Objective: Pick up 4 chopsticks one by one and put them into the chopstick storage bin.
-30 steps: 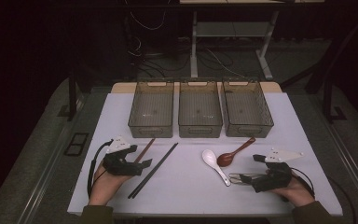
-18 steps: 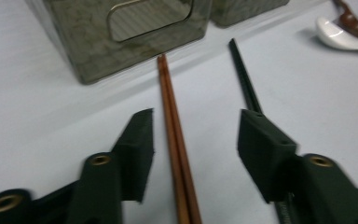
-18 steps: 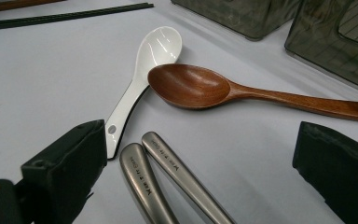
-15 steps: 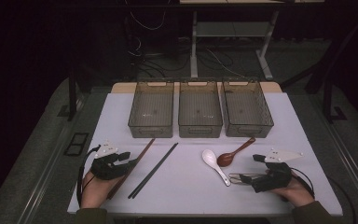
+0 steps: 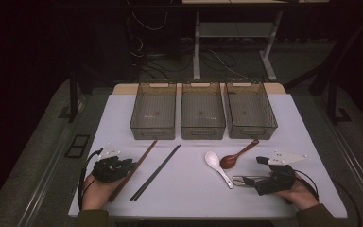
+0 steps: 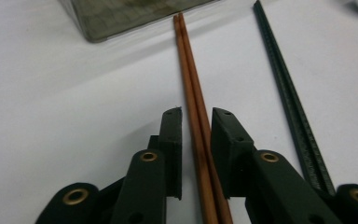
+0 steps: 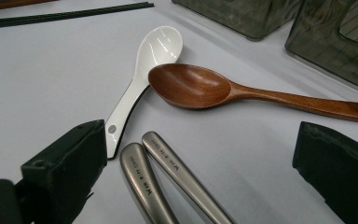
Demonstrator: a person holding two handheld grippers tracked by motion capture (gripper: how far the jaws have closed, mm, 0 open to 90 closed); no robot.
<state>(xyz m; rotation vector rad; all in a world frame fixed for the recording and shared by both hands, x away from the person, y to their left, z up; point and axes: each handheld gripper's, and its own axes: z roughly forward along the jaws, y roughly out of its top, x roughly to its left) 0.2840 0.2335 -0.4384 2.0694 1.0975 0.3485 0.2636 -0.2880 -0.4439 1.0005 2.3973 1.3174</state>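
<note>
A pair of brown chopsticks lies on the white table, slanting toward the left bin. My left gripper is low over their near half with a jaw on each side. Its jaws have just been closing; a thin gap still shows by the left pad. My right gripper stands open and wide at the near right. Two metal utensil handles lie between its jaws, untouched.
Black chopsticks lie just right of the brown pair. A white ceramic spoon and a wooden spoon touch at mid-table. Three empty smoky bins line the back.
My left gripper slid a little toward the near left along the brown chopsticks and sank to the table, and its jaws narrowed from wide to close around them. The right gripper stayed put.
</note>
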